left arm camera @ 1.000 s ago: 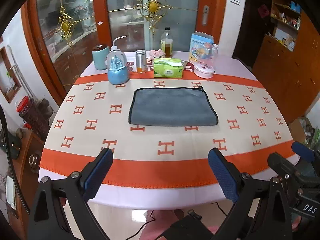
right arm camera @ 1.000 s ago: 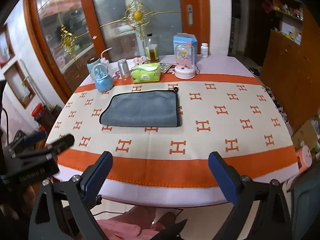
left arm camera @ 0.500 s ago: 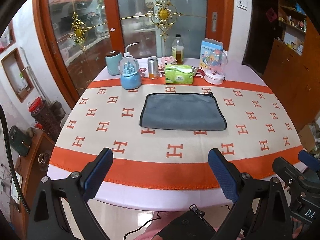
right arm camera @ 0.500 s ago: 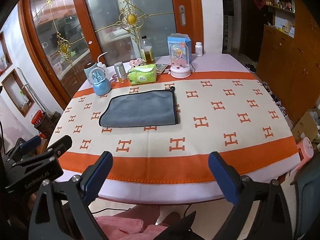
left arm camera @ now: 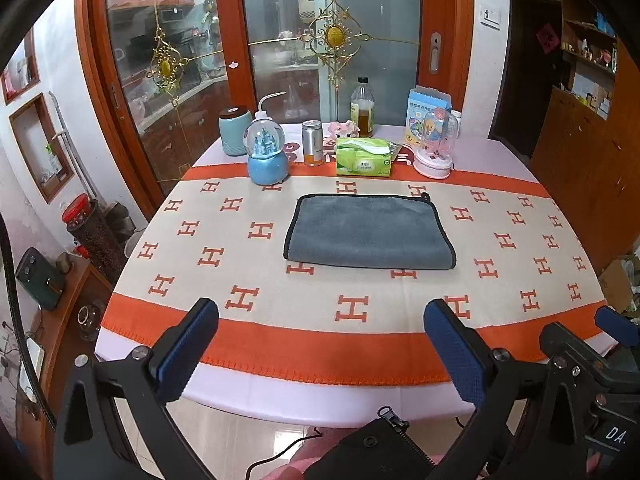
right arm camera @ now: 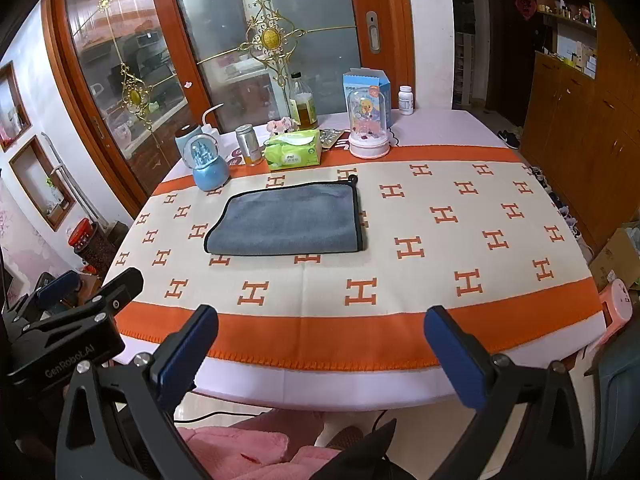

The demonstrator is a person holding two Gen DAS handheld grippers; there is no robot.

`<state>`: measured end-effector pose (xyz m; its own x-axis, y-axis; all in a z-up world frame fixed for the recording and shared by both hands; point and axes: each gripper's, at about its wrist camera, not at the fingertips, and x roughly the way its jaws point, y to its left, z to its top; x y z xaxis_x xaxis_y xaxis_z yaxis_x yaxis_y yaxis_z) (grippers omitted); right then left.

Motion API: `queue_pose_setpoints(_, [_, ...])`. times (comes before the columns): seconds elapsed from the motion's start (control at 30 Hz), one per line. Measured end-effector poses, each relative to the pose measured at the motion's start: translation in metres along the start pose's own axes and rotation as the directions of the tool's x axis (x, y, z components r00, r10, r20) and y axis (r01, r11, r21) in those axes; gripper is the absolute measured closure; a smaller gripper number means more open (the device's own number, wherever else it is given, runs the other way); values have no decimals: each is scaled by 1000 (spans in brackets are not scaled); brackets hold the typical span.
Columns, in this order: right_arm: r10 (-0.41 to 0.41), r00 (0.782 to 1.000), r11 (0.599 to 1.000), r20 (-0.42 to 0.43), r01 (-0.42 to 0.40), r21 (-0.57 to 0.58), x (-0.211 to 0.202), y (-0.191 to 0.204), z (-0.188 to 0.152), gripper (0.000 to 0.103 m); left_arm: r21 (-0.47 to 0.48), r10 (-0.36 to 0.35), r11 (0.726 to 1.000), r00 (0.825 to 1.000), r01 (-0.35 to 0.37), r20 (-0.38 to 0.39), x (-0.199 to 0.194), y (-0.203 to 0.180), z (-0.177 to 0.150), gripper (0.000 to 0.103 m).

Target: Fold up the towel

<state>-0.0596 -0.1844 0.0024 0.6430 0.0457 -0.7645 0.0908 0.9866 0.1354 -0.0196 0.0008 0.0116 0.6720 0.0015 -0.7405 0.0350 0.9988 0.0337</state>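
Left wrist view: towel (left arm camera: 370, 232) folded on tabletop (left arm camera: 360, 344); both grippers' fingers (left arm camera: 188, 348) spread, empty. Careless pinching could drag the tablecloth (left arm camera: 500, 288).

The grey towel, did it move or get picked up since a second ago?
No. The grey towel lies flat in the same spot on the tablecloth. Only the cameras shifted: both the left gripper and right gripper pulled back and tilted up, jaws still wide open and empty. Snow globe and tissue pack stayed put.
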Motion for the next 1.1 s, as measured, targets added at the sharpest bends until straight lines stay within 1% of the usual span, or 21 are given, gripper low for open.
queue_pose_setpoints(0.3, [12, 1000, 1000, 11, -12, 0, 5, 1, 6, 0, -7, 17, 1000, 1000, -16, 19, 0, -1, 7, 1])
queue_pose_setpoints(0.5, [15, 1000, 1000, 10, -15, 1, 5, 1, 7, 0, -15, 26, 1000, 1000, -26, 15, 3, 1, 10, 1])
queue_pose_setpoints(1.1, [15, 1000, 1000, 0, -15, 4, 10, 3, 6, 0, -10, 21, 1000, 1000, -21, 11, 6, 0, 8, 1])
